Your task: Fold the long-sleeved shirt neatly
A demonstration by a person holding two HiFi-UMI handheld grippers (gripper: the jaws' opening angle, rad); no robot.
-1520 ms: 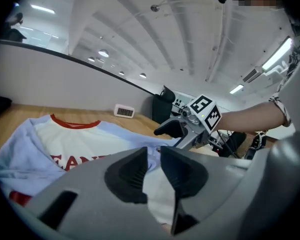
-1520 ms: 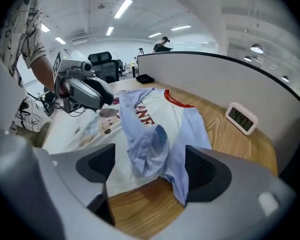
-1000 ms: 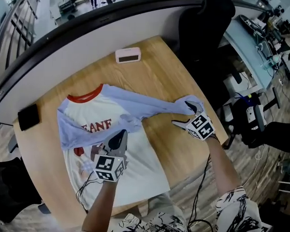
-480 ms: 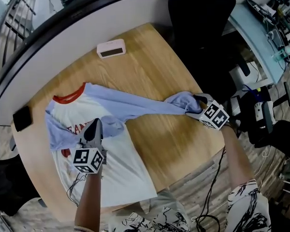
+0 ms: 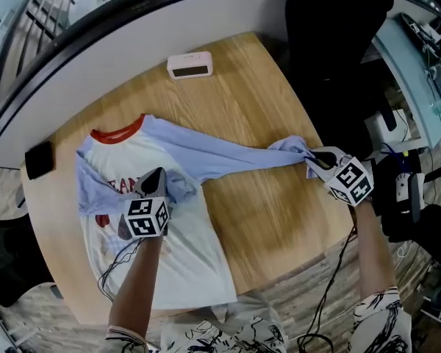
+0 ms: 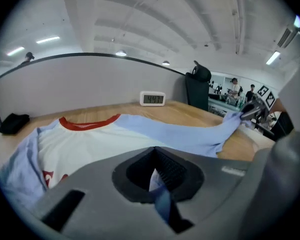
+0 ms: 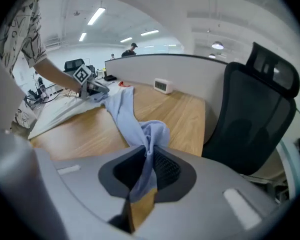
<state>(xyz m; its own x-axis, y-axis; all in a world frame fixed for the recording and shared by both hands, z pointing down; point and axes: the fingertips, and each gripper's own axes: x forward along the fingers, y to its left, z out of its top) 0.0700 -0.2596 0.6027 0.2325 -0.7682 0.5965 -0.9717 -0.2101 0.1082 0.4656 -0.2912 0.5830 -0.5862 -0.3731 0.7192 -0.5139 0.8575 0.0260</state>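
Observation:
A long-sleeved shirt (image 5: 169,234) with a white body, light-blue sleeves and a red collar lies face up on the round wooden table (image 5: 279,219). My left gripper (image 5: 156,176) is shut on a fold of blue cloth near the chest; in the left gripper view that cloth runs between the jaws of the left gripper (image 6: 157,184). One sleeve (image 5: 235,159) stretches right across the table. My right gripper (image 5: 317,159) is at its cuff with the jaws closing, and the right gripper view shows the cuff (image 7: 150,134) pinched between them.
A small white digital clock (image 5: 190,65) stands at the table's far edge by a curved grey partition. A black pouch (image 5: 38,160) lies at the left edge. A black office chair (image 5: 338,35) stands beyond the right rim. Cables hang at the front edge.
The right gripper has shut on the cuff and drawn the sleeve out to the right. The left gripper has sunk lower onto the shirt, still holding its fold.

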